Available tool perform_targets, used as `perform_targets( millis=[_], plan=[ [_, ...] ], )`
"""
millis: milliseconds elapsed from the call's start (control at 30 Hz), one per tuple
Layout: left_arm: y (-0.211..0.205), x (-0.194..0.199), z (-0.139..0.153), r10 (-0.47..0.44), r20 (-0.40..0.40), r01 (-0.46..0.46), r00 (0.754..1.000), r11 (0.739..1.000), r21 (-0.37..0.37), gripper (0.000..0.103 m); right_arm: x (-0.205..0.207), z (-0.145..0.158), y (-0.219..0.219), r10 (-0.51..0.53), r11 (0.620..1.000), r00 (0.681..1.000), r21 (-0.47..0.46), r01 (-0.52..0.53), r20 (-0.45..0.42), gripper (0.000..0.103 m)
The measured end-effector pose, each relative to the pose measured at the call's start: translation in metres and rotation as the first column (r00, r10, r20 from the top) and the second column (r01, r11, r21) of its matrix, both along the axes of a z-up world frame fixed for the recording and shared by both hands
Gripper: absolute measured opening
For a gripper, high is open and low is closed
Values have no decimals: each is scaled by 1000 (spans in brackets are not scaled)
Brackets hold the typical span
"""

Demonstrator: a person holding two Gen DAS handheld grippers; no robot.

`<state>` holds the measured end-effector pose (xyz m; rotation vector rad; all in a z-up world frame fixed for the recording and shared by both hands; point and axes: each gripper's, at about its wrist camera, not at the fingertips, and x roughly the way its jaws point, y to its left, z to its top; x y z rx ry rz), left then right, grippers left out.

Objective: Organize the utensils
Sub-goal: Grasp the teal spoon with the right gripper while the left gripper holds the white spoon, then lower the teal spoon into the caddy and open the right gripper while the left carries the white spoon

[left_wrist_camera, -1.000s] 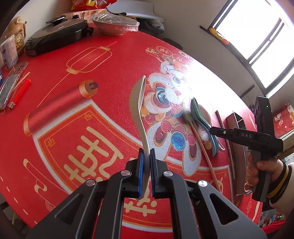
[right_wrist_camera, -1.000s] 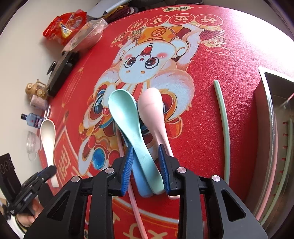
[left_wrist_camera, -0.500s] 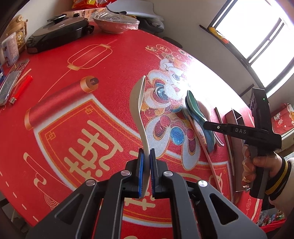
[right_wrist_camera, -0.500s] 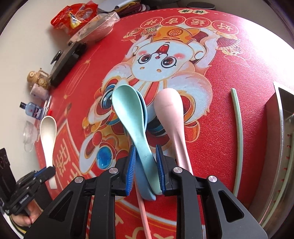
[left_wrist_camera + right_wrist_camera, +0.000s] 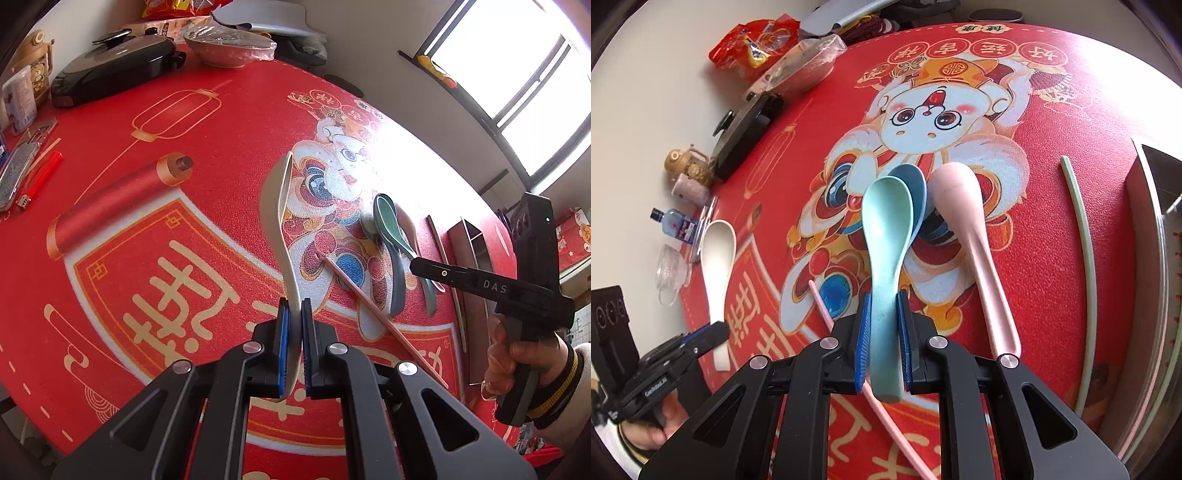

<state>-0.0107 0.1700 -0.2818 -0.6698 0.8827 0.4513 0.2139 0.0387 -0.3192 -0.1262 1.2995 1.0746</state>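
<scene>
My left gripper (image 5: pixel 293 350) is shut on the handle of a white spoon (image 5: pixel 280 218), held on edge above the red mat; it also shows in the right wrist view (image 5: pixel 718 254). My right gripper (image 5: pixel 882 350) is shut on the handle of a light green spoon (image 5: pixel 888 236), lifted over a dark blue spoon (image 5: pixel 916 184). A pink spoon (image 5: pixel 967 229) lies on the mat just to its right. A pink chopstick (image 5: pixel 846 347) runs under the right gripper. A green chopstick (image 5: pixel 1086 258) lies further right.
A metal utensil tray (image 5: pixel 1160 258) sits at the right edge, with chopsticks inside. At the far side of the table stand a black pan (image 5: pixel 110 70), a wrapped bowl (image 5: pixel 229 44), snack bags (image 5: pixel 757 44), a small bottle (image 5: pixel 674 225) and a red lighter (image 5: pixel 40 177).
My right gripper has closed on the light green spoon's handle and lifted it off the blue spoon. My left gripper keeps its hold on the white spoon and has shifted slightly.
</scene>
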Motion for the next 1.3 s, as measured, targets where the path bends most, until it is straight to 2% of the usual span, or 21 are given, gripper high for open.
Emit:
perform_targets(
  millis=[333, 567, 733, 933, 1067, 1300],
  plan=[
    [-14, 24, 5, -65, 16, 64, 998, 998, 7, 6, 1, 16, -58, -128, 983, 988, 123, 138, -83, 14],
    [-29, 46, 10, -125, 32, 125, 992, 992, 15, 6, 27, 41, -119, -283, 944, 958, 166, 285, -36, 14],
    [-40, 59, 11, -164, 35, 164, 986, 986, 13, 6, 43, 39, -165, -384, 922, 921, 81, 378, 65, 14],
    [-49, 70, 11, -201, 38, 201, 979, 980, 8, 6, 43, 20, -190, -412, 901, 897, -76, 427, 163, 14],
    [-55, 75, 11, -221, 39, 220, 975, 975, 6, 6, 41, 10, -190, -404, 895, 898, -129, 427, 171, 14],
    [-60, 76, 11, -232, 35, 232, 972, 973, 2, 6, 39, 2, -189, -393, 896, 905, -152, 417, 165, 14]
  ],
)
